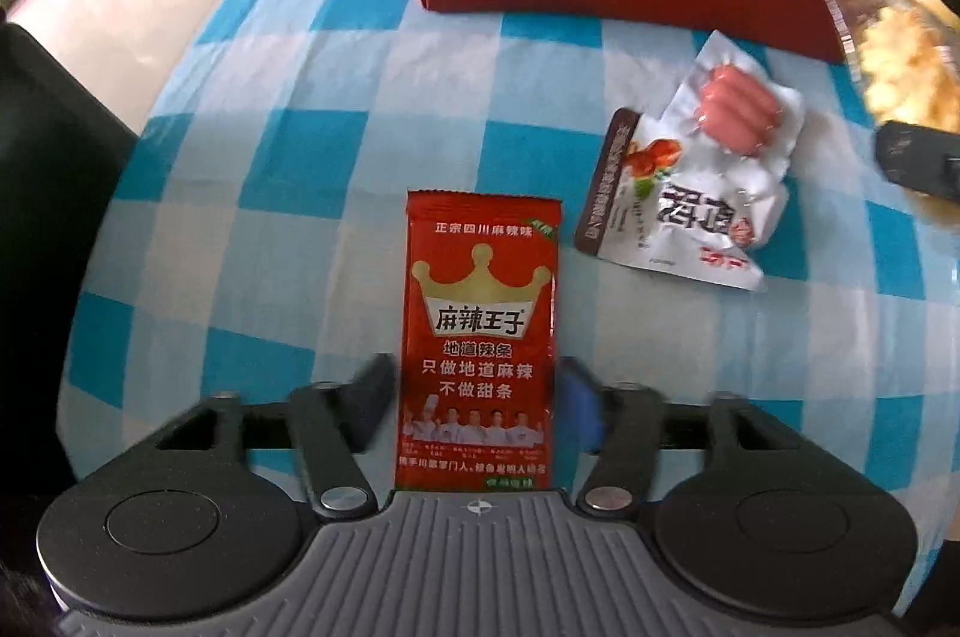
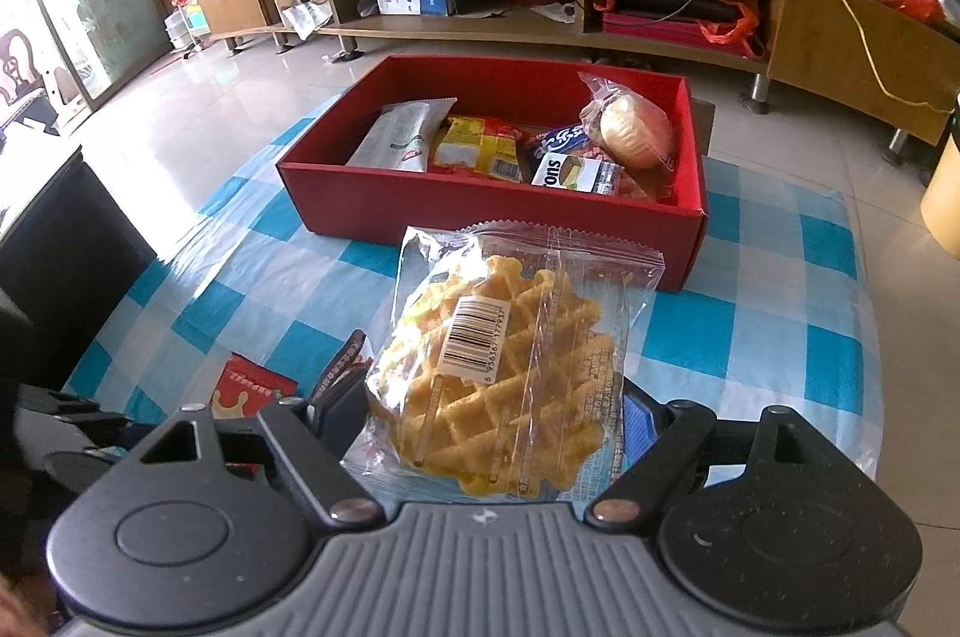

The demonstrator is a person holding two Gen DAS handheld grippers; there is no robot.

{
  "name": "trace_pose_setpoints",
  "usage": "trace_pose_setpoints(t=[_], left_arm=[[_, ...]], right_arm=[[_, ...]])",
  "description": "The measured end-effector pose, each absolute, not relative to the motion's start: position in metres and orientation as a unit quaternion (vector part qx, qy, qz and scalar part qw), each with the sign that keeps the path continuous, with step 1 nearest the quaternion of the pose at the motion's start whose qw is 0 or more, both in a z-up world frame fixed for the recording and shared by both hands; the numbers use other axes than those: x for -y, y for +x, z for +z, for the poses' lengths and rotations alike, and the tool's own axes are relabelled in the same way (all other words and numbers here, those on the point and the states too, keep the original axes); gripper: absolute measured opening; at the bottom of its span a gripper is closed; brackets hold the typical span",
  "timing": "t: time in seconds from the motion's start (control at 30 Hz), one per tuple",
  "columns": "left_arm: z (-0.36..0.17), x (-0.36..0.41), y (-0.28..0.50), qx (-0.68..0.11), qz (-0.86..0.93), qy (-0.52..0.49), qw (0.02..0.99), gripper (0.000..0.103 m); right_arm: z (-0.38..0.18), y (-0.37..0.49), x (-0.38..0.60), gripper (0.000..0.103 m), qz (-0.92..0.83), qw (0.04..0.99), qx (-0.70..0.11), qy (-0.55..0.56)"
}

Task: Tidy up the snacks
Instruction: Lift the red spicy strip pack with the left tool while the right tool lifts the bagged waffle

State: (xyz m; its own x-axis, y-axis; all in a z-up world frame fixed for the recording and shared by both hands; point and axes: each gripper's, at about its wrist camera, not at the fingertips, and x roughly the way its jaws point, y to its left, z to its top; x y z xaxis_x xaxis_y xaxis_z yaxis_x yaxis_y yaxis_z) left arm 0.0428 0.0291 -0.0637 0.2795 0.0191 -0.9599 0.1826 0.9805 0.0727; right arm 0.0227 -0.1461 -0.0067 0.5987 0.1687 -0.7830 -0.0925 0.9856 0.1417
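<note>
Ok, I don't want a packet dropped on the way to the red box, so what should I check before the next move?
1. Right gripper closed on the waffle packet: ok, fingers press both sides.
2. Waffle packet off the checked cloth: cannot tell.
3. Left gripper holding the red spicy strip packet: cannot tell, the fingers sit at its edges, but a firm pinch is unclear.
4. Room in the red box: ok, bare floor shows at the back.
5. Path to the box: ok, only bare cloth between the packet and the box wall.
6. Sausage pack and white packet still out: not ok, both lie on the cloth.
</note>
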Motion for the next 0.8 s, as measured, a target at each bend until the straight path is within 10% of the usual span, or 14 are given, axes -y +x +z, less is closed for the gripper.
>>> trace_pose_setpoints(t=[0.13,0.37,0.8], left_arm=[[-0.069,-0.032,0.044,-0.594,-0.038,0.092,0.798,0.089],[-0.063,-0.032,0.038,-0.597,-0.061,0.067,0.797,0.058],[-0.008,-0.028,0.040,-0.525,-0.065,0.041,0.848,0.055]], right_arm=[[-0.007,0.023,0.148,0.079,0.072,0.892,-0.443,0.045],[-0.012,0.021,0.142,0.079,0.078,0.888,-0.452,0.035],[-0.001,0.021,0.145,0.079,0.075,0.899,-0.430,0.046]])
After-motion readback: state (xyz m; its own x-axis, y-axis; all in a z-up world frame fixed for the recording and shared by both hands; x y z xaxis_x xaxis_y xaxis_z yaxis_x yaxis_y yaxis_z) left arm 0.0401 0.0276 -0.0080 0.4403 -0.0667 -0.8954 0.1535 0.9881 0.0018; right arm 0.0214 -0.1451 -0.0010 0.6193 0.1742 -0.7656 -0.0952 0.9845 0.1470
